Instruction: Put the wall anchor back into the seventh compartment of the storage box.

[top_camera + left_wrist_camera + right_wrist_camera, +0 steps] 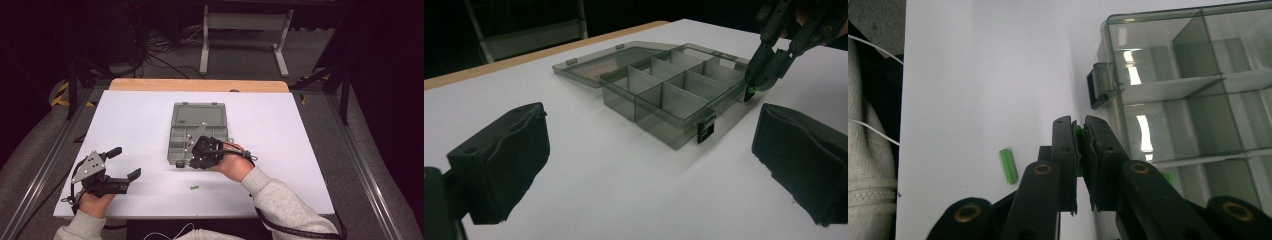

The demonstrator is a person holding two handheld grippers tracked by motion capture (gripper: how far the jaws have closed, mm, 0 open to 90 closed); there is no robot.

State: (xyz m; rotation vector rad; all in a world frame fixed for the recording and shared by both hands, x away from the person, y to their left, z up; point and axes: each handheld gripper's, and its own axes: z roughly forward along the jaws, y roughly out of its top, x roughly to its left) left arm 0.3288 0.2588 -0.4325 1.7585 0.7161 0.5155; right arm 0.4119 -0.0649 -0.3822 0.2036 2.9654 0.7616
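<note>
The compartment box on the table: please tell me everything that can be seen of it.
The compartment box looks like smoky grey, see-through plastic. It lies flat on the white table, near the middle. Its hinged lid is open and lies back flat on the table. Thin dividers split the tray into several compartments, which look empty. Two dark latches sit on the front wall. The right tongs, shut on a small green piece, are at its front edge; contact is unclear.

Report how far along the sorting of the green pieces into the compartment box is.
Done: the compartment box lies open on the table; its visible compartments look empty. In hand: the right gripper is shut on a small green piece beside the box's front wall. Left: a second green piece lies on the table. The left gripper rests open, idle.
</note>
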